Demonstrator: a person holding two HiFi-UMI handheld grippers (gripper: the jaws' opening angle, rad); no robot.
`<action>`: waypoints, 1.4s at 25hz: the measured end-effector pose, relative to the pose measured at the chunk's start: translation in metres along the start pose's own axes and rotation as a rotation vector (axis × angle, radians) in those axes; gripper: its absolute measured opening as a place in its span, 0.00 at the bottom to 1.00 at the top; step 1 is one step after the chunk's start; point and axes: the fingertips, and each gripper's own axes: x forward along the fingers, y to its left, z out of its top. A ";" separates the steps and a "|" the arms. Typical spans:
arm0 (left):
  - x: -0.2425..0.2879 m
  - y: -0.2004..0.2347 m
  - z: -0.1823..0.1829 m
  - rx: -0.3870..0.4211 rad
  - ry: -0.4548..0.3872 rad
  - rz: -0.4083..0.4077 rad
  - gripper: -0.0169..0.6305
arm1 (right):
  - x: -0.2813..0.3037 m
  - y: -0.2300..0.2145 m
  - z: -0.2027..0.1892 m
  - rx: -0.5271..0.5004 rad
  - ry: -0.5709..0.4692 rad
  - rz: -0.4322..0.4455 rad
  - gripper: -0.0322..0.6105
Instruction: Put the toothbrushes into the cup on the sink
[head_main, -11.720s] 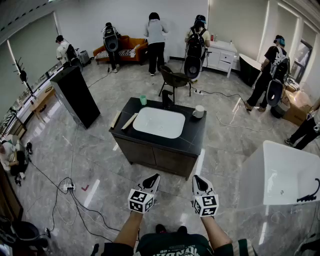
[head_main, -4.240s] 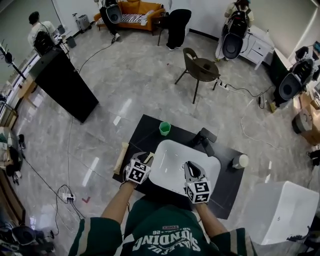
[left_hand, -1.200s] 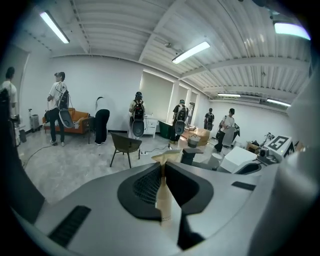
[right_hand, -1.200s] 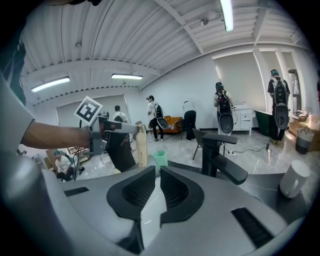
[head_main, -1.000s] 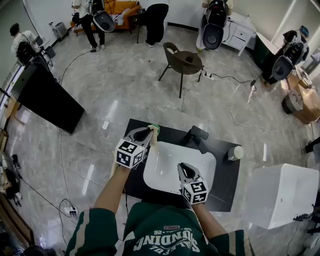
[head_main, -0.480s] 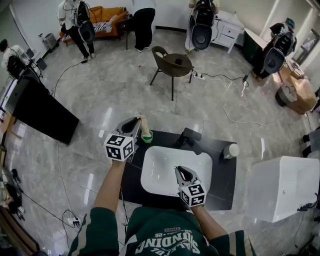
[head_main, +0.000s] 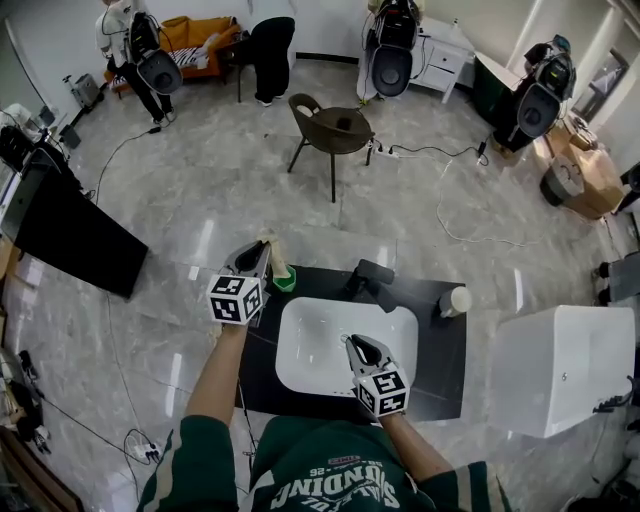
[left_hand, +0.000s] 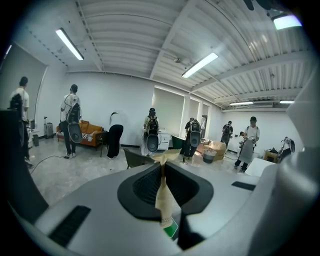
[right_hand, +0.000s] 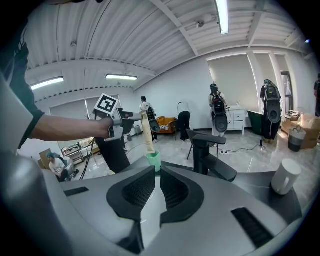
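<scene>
head view: left tool (head_main: 262, 250) clamps a beige paper-wrapped toothbrush (head_main: 277, 256), lower end at the small green plastic cup (head_main: 286, 281) on the black counter (head_main: 446, 352); right tool (head_main: 351, 343) closed, empty.

L gripper (head_main: 264, 247) clamped, R gripper (head_main: 351, 342) closed

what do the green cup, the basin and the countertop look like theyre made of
Green cup: probably plastic, matte and evenly coloured.
Basin: likely glazed ceramic, glossy white with soft reflections.
Countertop: dark and smooth, perhaps stone or laminate; the look leaves it open.
</scene>
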 end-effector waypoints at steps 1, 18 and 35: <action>0.002 0.000 -0.002 0.001 0.001 0.000 0.09 | 0.000 -0.001 0.001 0.000 -0.001 -0.001 0.12; 0.033 -0.002 -0.071 -0.055 0.150 0.005 0.09 | 0.000 -0.016 -0.005 0.009 0.029 -0.035 0.12; 0.033 0.010 -0.098 -0.059 0.189 0.013 0.11 | 0.009 -0.015 -0.011 0.013 0.032 -0.047 0.12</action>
